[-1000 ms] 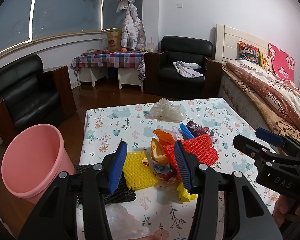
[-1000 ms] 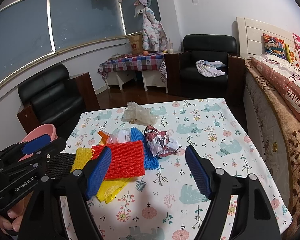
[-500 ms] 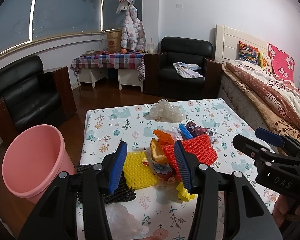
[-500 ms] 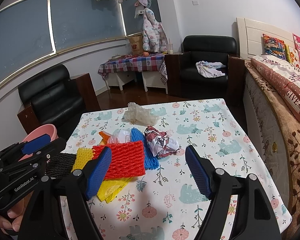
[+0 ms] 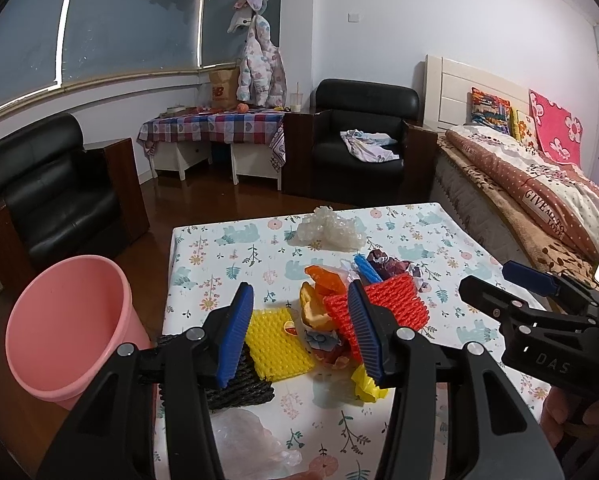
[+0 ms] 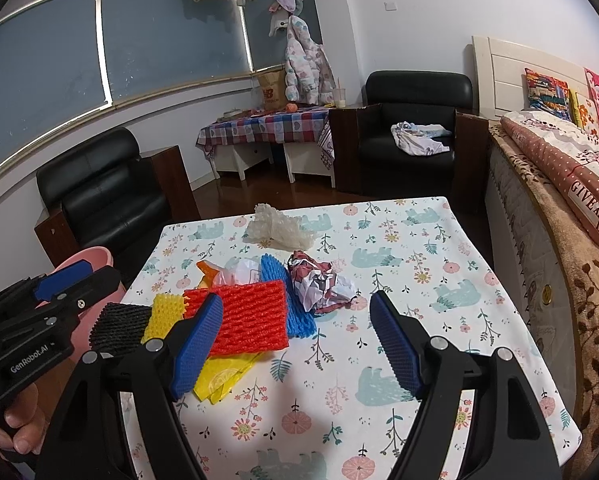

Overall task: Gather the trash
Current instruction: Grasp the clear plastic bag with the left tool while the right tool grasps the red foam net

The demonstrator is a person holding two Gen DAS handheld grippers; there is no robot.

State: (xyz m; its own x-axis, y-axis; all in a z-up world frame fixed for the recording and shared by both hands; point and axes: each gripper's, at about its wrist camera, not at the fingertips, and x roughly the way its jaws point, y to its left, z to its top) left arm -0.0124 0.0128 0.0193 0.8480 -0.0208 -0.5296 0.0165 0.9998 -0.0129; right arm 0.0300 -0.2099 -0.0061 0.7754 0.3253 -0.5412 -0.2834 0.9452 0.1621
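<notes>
A pile of trash lies on the floral table (image 6: pixel 419 240): red foam net (image 6: pixel 245 316) (image 5: pixel 395 300), yellow foam net (image 5: pixel 277 344), black foam net (image 5: pixel 235 384) (image 6: pixel 117 326), blue foam net (image 6: pixel 291 300), crumpled paper (image 6: pixel 319 284), clear crumpled plastic (image 6: pixel 277 226) (image 5: pixel 331 228), orange wrappers (image 5: pixel 319 300). A pink bucket (image 5: pixel 65 320) stands left of the table. My left gripper (image 5: pixel 299 332) is open and empty above the yellow net. My right gripper (image 6: pixel 299 344) is open and empty, near the red net.
A clear plastic bag (image 5: pixel 251 448) lies at the table's near edge. Black armchairs (image 5: pixel 55 196) (image 6: pixel 411 136) stand at the left and back, a checkered side table (image 5: pixel 215 128) behind, a bed (image 6: pixel 571 200) along the right.
</notes>
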